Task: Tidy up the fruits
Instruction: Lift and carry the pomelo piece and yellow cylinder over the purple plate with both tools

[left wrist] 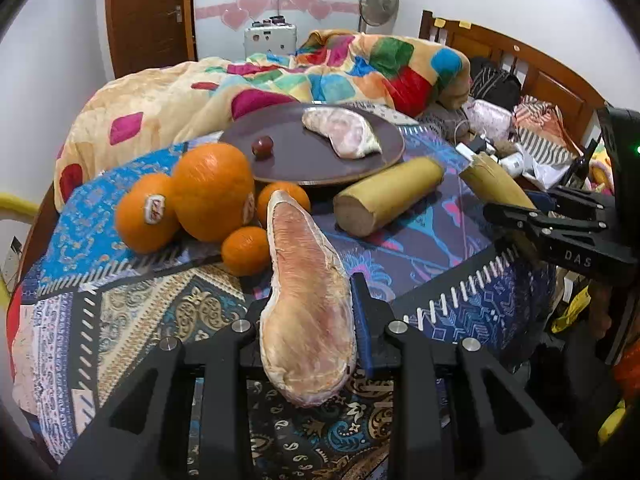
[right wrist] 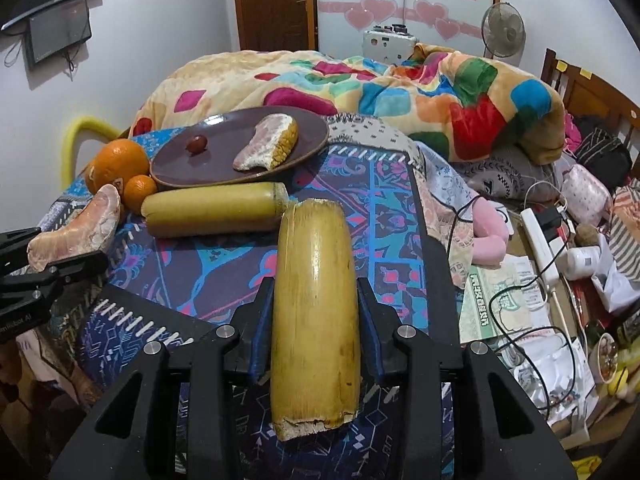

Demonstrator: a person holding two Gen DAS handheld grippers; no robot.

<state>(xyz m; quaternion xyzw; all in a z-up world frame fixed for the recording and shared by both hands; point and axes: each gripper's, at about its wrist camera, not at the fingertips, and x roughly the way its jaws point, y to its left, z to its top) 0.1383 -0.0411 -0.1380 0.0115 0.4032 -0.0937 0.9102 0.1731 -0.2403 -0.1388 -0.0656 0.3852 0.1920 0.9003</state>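
Observation:
My left gripper (left wrist: 310,296) is shut on a peeled pinkish pomelo wedge (left wrist: 308,264), held lengthwise between its fingers above the patterned cloth; the same wedge (right wrist: 76,232) shows at the left of the right wrist view. My right gripper (right wrist: 315,284) is shut on a short yellow cane piece (right wrist: 316,320), also seen as the cane piece (left wrist: 496,184) at the right. Beyond lies a brown plate (left wrist: 304,160) with a small red fruit (left wrist: 262,146) and another pomelo wedge (left wrist: 344,132). Several oranges (left wrist: 212,188) cluster left of the plate. A second cane piece (right wrist: 212,210) lies in front of it.
A colourful blanket (right wrist: 440,92) is heaped behind the plate. To the right lie a power strip (right wrist: 540,232), black cables, papers and bags. A wooden headboard (left wrist: 540,68), a fan (left wrist: 379,0) and a door (left wrist: 146,12) stand further back.

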